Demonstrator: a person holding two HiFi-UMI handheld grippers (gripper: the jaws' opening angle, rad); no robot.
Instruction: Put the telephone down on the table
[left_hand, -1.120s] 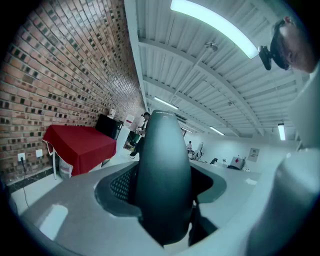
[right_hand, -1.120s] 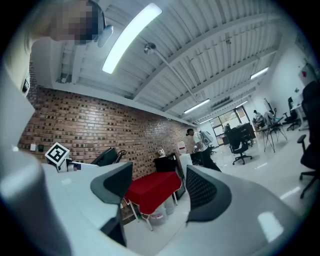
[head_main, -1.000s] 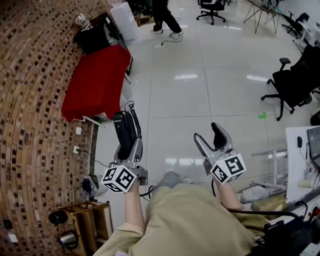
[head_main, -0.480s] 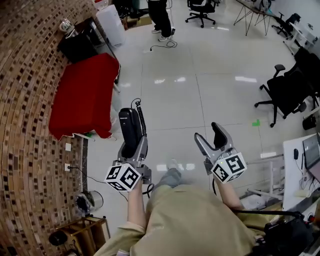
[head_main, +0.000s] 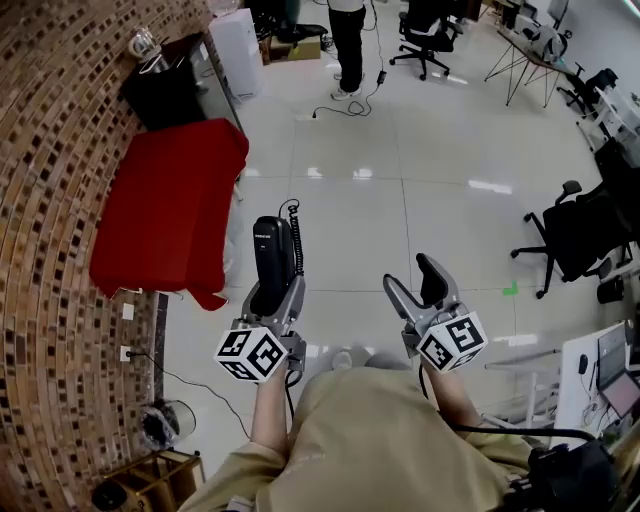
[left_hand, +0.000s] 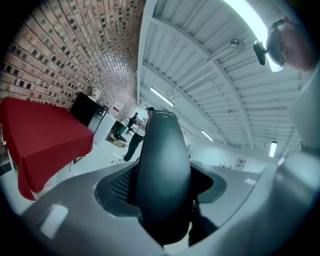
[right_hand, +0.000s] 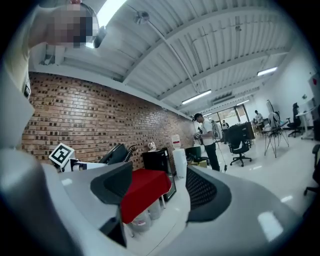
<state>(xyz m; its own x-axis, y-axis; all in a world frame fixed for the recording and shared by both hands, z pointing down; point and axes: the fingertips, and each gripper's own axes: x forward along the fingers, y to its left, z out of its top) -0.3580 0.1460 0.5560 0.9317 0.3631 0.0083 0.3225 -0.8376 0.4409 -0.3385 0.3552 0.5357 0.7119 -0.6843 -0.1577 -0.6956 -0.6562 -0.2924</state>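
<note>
A: Telephone, where?
B: The black telephone (head_main: 268, 262) stands upright in the left gripper (head_main: 272, 298), fingers clamped tight on its lower half. The coiled cord (head_main: 296, 232) runs down its side. It's up in the air over the floor (head_main: 400, 200), well apart from the red surface (head_main: 165, 205).
A: Other gripper?
B: The right gripper (head_main: 418, 285) has its fingers spread wide with nothing between them, just room behind.
A: Containers?
B: Pale jugs (right_hand: 142, 220) sit under the red surface, but I can't tell what's in them. There's a round clear bin (head_main: 160, 425) by the brick wall (head_main: 50, 250), contents unreadable.
A: The surface and room?
B: The red cloth top looks bare and hangs over the edges. Past it there's a black cabinet (head_main: 170, 75) with a kettle (head_main: 142, 42) on top, then a white unit (head_main: 240, 50). The floor is glossy tile, with office chairs (head_main: 580, 235) at right and a person (head_main: 350, 40) standing far off.
A: Anything hidden?
B: The telephone's base is buried between the fingers. The standing person is cut off at the top edge.
</note>
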